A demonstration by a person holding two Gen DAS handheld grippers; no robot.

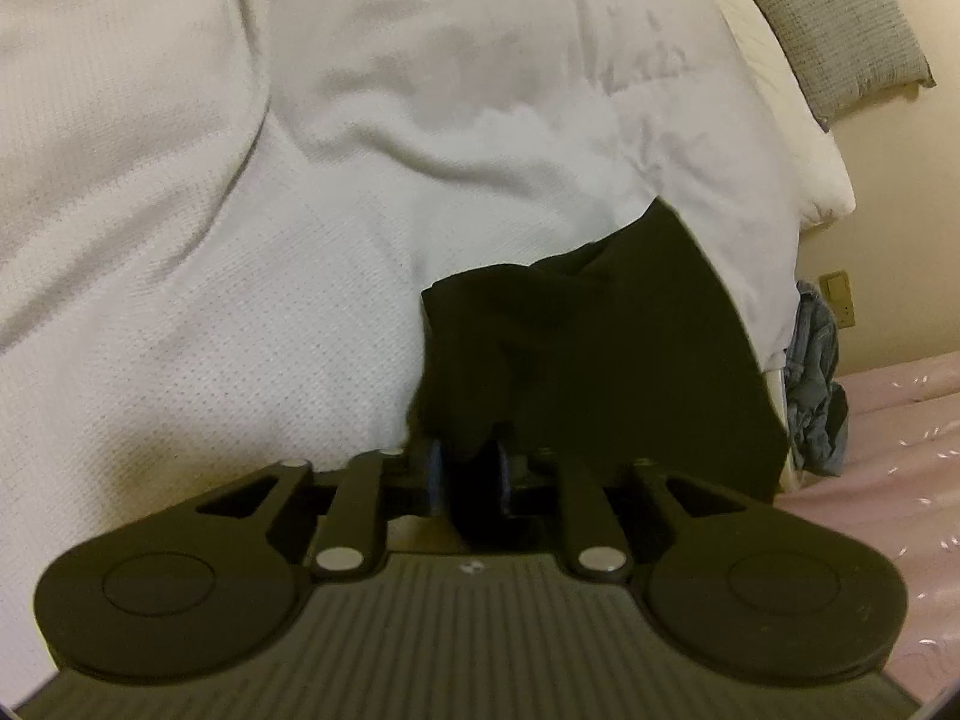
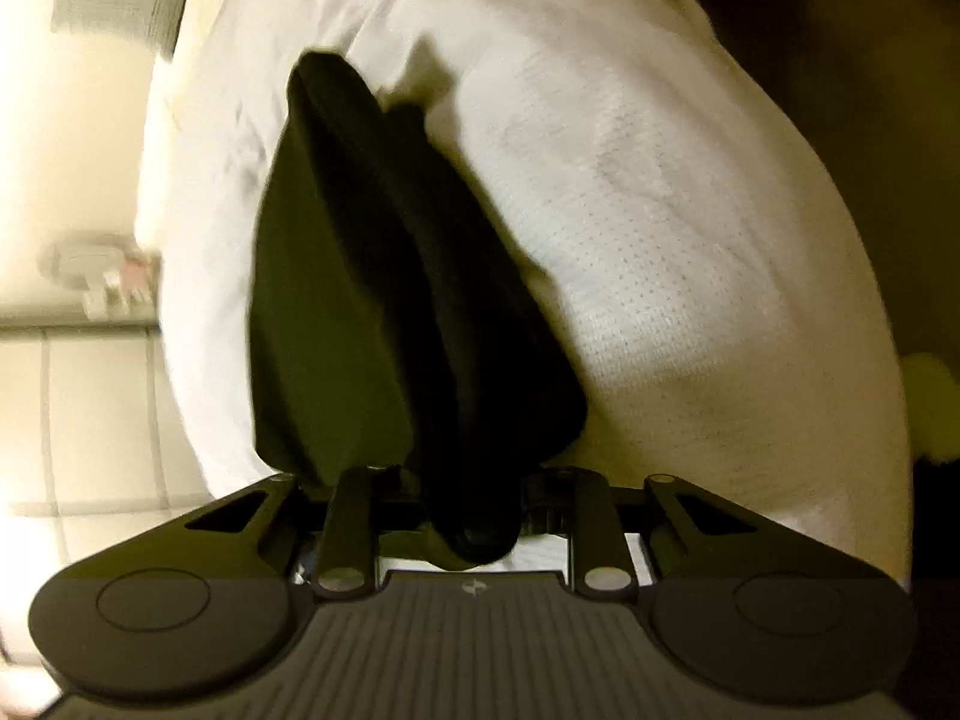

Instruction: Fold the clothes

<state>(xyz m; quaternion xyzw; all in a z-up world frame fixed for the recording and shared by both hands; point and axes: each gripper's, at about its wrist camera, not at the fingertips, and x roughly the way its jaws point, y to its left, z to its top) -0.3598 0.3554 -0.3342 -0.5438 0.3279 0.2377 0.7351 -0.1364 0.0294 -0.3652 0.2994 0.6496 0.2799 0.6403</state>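
Black clothing (image 1: 600,348), a dark garment bunched into soft folds, lies on the white bed cover (image 1: 210,300) close to the bed's side edge, where the cover rolls over and drops toward the floor. One end of the cloth is gathered between the fingers of the left hand-held gripper (image 1: 468,468), whose pads are drawn in close and pinch a thick wad of the fabric; from there the garment fans out and away across the cover. In the right wrist view the same black clothing (image 2: 372,300) stretches in a long, ridged bundle from its far tip down into the right hand-held gripper (image 2: 474,516), whose fingers are likewise closed in on a rolled lump of the cloth, with the white bed cover (image 2: 690,240) showing beneath and beside it. The cover is a waffle-textured white spread, rumpled into broad folds. Toward the head of the bed a grey woven pillow (image 1: 834,24) leans above a cream one. Past the bed's side edge a heap of blue denim (image 1: 816,384) sits against the bed, and next to it stretches a pink patterned surface (image 1: 888,480). On the other side, pale floor tiles (image 2: 90,420) run beside the bed.
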